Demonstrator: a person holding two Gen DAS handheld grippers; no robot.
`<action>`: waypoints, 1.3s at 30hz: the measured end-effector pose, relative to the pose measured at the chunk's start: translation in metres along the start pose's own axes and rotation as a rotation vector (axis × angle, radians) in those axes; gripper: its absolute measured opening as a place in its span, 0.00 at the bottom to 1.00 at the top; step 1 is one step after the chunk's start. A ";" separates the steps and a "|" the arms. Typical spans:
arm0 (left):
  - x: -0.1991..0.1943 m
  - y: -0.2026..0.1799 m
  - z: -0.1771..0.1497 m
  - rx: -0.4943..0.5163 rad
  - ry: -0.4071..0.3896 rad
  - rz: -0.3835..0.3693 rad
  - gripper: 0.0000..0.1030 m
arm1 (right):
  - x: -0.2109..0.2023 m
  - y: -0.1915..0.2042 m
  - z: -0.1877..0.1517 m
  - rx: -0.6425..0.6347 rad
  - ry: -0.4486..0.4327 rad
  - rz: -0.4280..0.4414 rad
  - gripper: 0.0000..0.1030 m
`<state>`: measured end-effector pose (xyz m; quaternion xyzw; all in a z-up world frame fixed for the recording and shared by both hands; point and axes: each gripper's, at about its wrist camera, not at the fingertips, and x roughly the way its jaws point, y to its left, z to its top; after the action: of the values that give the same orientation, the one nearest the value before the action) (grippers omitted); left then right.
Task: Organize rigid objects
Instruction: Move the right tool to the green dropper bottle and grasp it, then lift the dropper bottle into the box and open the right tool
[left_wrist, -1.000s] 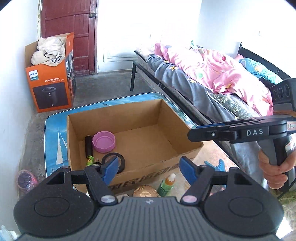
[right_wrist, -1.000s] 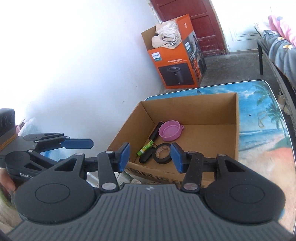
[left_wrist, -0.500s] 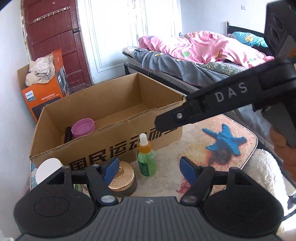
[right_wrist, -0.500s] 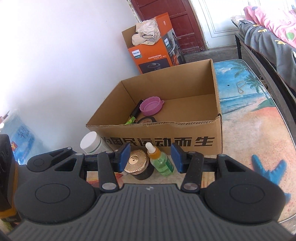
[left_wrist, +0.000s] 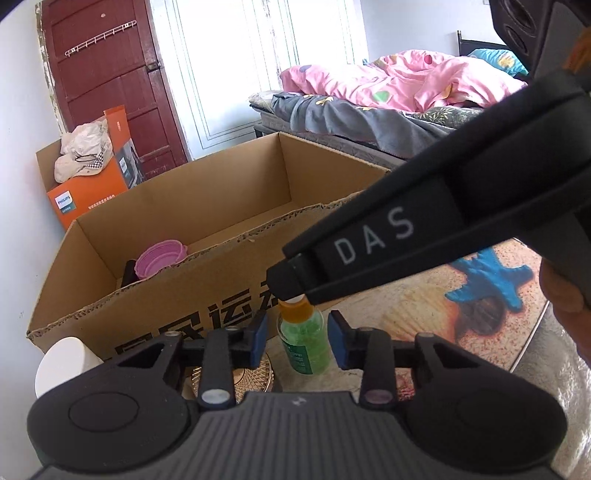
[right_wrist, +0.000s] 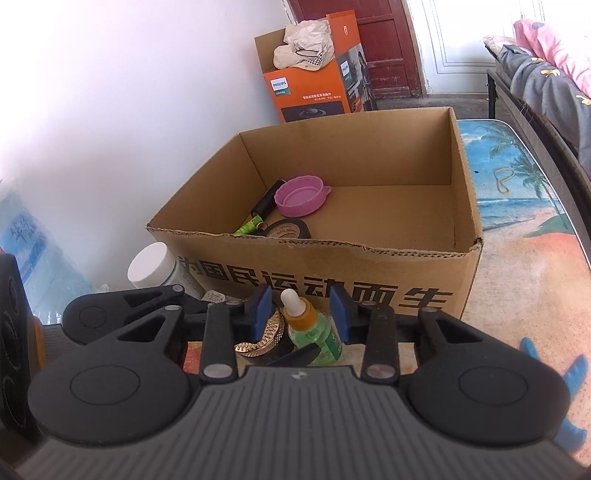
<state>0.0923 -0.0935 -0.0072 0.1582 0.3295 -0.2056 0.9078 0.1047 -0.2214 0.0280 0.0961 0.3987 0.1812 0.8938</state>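
- Plainly the step in hand is a pickup: both tools are set on the green dropper bottle (left_wrist: 303, 341), which stands upright at lower centre of each view, on the table just in front of the cardboard box (right_wrist: 369, 254).
- Left gripper (left_wrist: 297, 341): its blue pads straddle the bottle body with a gap on each side, and the jaws are closing.
- Right gripper (right_wrist: 301, 314): its jaws are closing too, the bottle's neck between the pads, no contact visible. From the left view its tip hangs right above the orange collar.
- Next, by my reading, one tool must get a firm hold, then lift the bottle over the box's near wall; two tools on one small bottle risk a collision.
- Already in the box, centre of the right view: a pink lid (right_wrist: 301, 195) and a tape roll (right_wrist: 286, 230).
- Beside the bottle: a gold-lidded jar (right_wrist: 264, 338) and a white-capped jar (right_wrist: 151, 266).
- Writing: "DAS" on the right tool's arm; "PHILIPS" on the orange carton (right_wrist: 314, 96); bold Chinese characters across the box front.
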 end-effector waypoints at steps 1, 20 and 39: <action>0.002 0.002 0.000 -0.010 0.006 -0.007 0.29 | 0.004 0.000 0.000 -0.001 0.007 0.004 0.25; 0.005 -0.016 -0.007 -0.070 -0.036 -0.154 0.30 | -0.024 -0.024 -0.015 0.065 0.030 -0.016 0.17; 0.037 -0.043 -0.019 0.042 0.000 -0.047 0.35 | -0.011 -0.024 -0.013 -0.005 0.054 -0.029 0.33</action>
<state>0.0870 -0.1323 -0.0523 0.1694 0.3286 -0.2335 0.8993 0.0936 -0.2477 0.0191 0.0831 0.4235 0.1718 0.8856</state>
